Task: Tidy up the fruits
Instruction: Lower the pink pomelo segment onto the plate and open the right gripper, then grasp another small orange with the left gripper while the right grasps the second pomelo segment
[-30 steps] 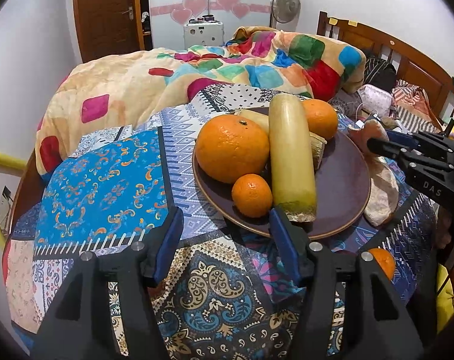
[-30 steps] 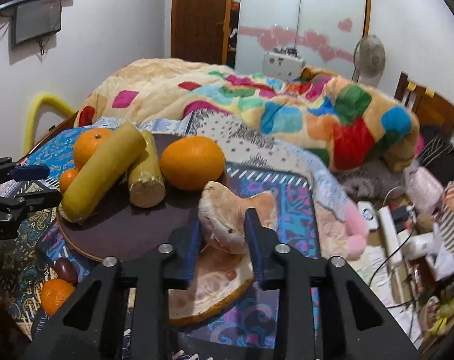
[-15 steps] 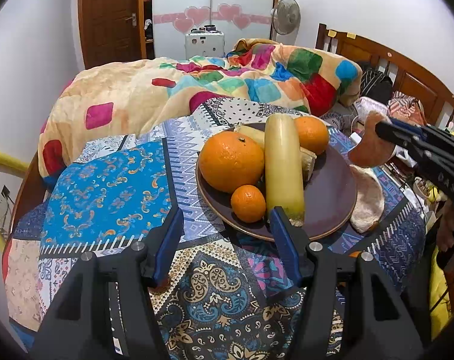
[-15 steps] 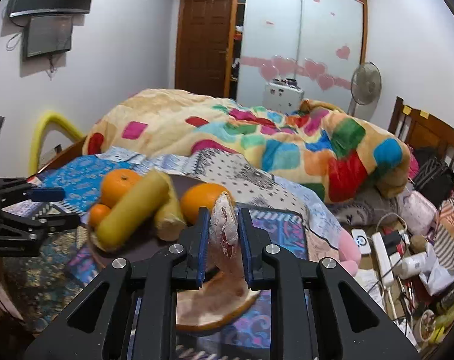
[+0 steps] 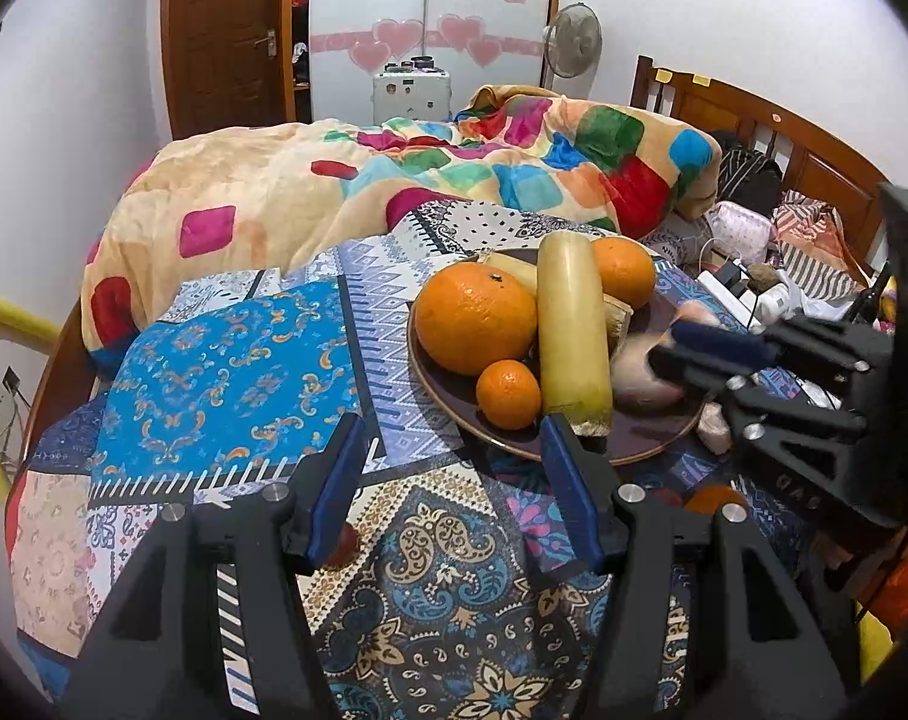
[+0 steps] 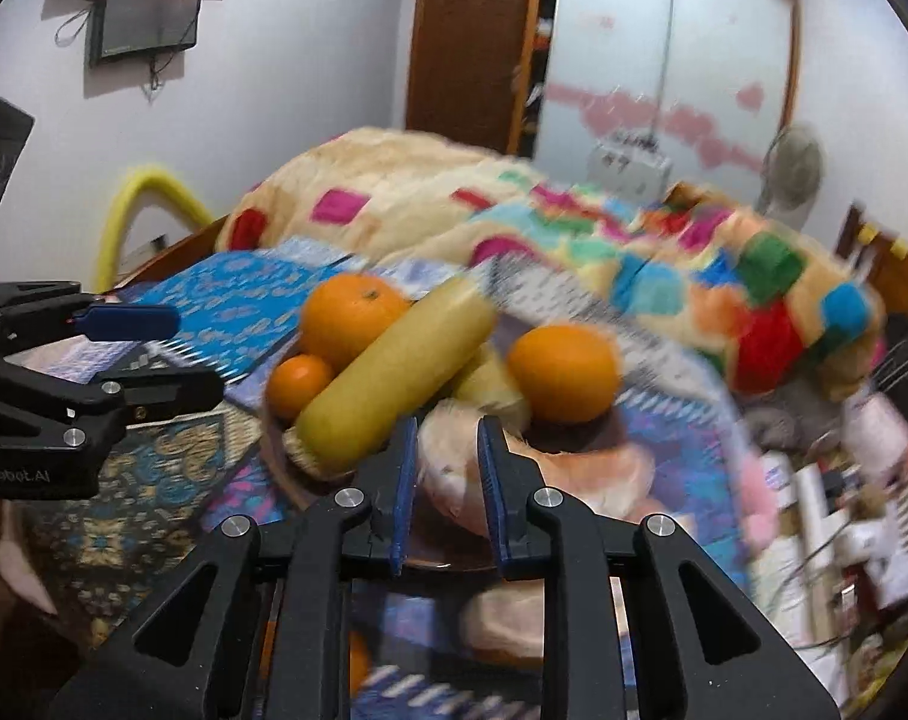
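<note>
Our right gripper [image 6: 444, 468] fingers clamp a soft, light pomelo-peel piece [image 6: 450, 459] by its edge over the plate [image 5: 652, 450] near the bed's right edge; left gripper [image 5: 454, 492] fingers apart, empty.

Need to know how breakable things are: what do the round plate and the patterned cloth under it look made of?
Plate: dark brown, smooth with a faint sheen and a thin paler rim; probably glazed ceramic or melamine, can't tell which. Cloth: printed patchwork fabric, matte, soft-draped, likely cotton.
</note>
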Tool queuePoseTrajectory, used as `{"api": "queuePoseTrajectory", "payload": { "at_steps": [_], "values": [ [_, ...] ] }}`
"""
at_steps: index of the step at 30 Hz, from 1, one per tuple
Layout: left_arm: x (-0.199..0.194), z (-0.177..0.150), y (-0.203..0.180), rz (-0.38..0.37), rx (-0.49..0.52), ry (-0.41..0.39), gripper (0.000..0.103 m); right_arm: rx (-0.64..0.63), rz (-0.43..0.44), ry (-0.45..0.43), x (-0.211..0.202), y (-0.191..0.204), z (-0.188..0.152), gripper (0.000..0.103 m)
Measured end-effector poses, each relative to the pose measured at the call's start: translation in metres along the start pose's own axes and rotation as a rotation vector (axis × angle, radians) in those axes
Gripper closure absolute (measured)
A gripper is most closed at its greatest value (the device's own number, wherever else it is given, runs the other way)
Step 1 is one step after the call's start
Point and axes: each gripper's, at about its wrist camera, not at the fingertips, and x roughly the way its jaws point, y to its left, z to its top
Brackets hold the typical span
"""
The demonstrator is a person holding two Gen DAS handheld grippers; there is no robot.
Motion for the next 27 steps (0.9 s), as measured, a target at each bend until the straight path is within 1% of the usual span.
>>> {"api": "queuePoseTrajectory", "payload": {
  "at_steps": [3,5,7,9,11,14,15,18,19,21,23,27],
  "values": [
    [-0.002,-0.002,0.002,0.0,-0.004,0.002,0.043,0.038,0.049,0.036,0.007,-0.001,-0.002,0.084],
    [-0.003,-0.002,0.001,0.0,-0.005,0.002,0.043,0.049,0.055,0.036,0.005,-0.002,-0.003,0.084],
    [-0.005,-0.003,0.0,0.0,-0.007,0.002,0.043,0.052,0.05,0.026,-0.002,-0.003,-0.004,0.081],
    [-0.006,-0.003,-0.002,-0.004,-0.012,0.0,0.043,0.06,0.043,0.009,-0.013,-0.006,-0.004,0.072],
    [-0.009,-0.004,-0.004,-0.009,-0.016,-0.003,0.043,0.068,0.026,-0.011,-0.024,-0.011,-0.004,0.065],
    [-0.013,-0.004,-0.012,-0.015,-0.011,-0.005,0.043,0.082,-0.018,-0.028,-0.038,-0.022,-0.009,0.056],
    [-0.015,-0.004,-0.015,-0.016,-0.009,-0.007,0.041,0.089,-0.033,-0.027,-0.04,-0.026,-0.01,0.05],
    [-0.02,-0.005,-0.024,-0.017,-0.006,-0.018,0.037,0.114,-0.068,-0.009,-0.042,-0.038,-0.019,0.038],
    [-0.021,-0.006,-0.027,-0.019,-0.005,-0.022,0.036,0.128,-0.079,0.003,-0.042,-0.042,-0.023,0.035],
    [-0.022,-0.007,-0.032,-0.023,-0.007,-0.023,0.035,0.153,-0.088,0.025,-0.039,-0.047,-0.032,0.025],
    [-0.02,-0.008,-0.037,-0.028,-0.008,-0.017,0.035,0.175,-0.085,0.043,-0.036,-0.05,-0.039,0.02],
    [-0.013,-0.011,-0.042,-0.037,-0.022,-0.003,0.034,0.192,-0.056,0.09,-0.024,-0.047,-0.046,0.019]
  ]
}}
